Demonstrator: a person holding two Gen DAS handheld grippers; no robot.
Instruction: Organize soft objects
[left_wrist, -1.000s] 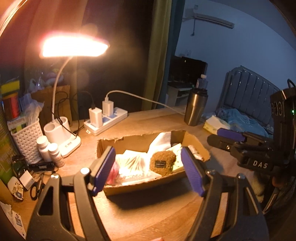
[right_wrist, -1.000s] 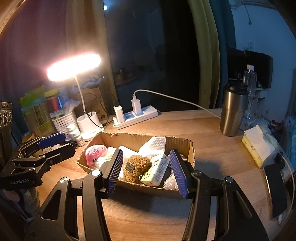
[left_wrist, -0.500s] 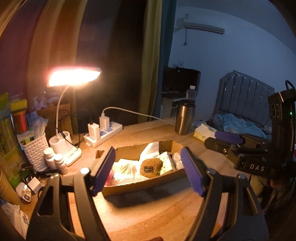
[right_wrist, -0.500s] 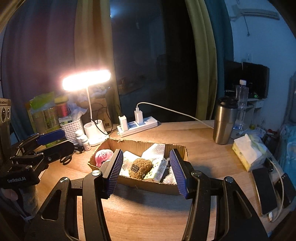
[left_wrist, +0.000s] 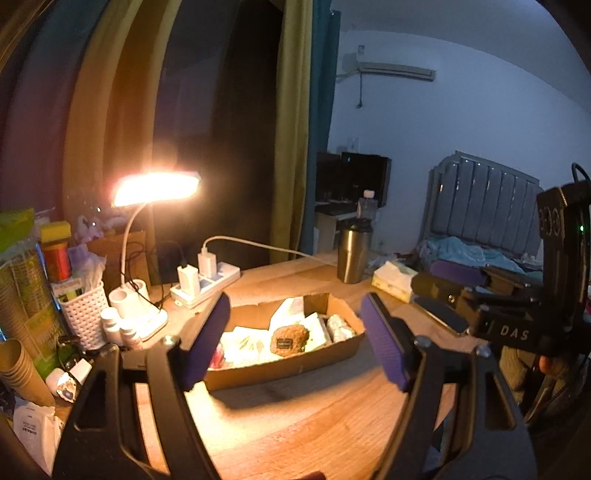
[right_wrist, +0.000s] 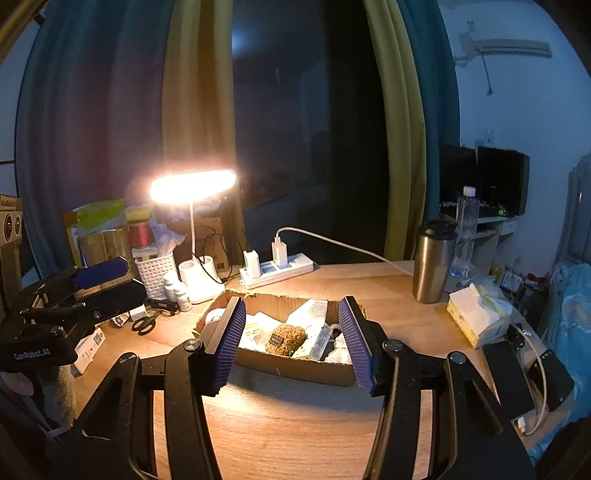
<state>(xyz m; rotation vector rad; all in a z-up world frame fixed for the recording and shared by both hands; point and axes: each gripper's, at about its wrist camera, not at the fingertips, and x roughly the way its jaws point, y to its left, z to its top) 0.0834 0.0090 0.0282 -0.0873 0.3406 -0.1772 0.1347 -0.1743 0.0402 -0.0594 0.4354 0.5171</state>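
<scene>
A shallow cardboard box (left_wrist: 288, 365) (right_wrist: 295, 367) sits mid-desk under the lamp light. Inside lie a brown fuzzy plush with a dark label (left_wrist: 290, 338) (right_wrist: 286, 336), white soft packs (left_wrist: 243, 343) and a pink item, mostly hidden behind a finger. My left gripper (left_wrist: 295, 317) hangs open above the near desk, short of the box, with nothing between its purple pads. Beside it my right gripper (right_wrist: 291, 314) is open too, also clear of the box and holding nothing. Each shows in the other's view: the right gripper (left_wrist: 424, 276), the left gripper (right_wrist: 135, 278).
A lit desk lamp (right_wrist: 192, 188), a power strip with chargers (right_wrist: 277, 266), a white basket (right_wrist: 155, 269), small bottles and scissors (right_wrist: 144, 325) crowd the back left. To the right stand a steel tumbler (right_wrist: 432, 262), a tissue box (right_wrist: 476, 314) and phones (right_wrist: 506, 365).
Both grippers have drawn back and risen from the box, which now looks smaller and farther. Their jaws kept the same width.
</scene>
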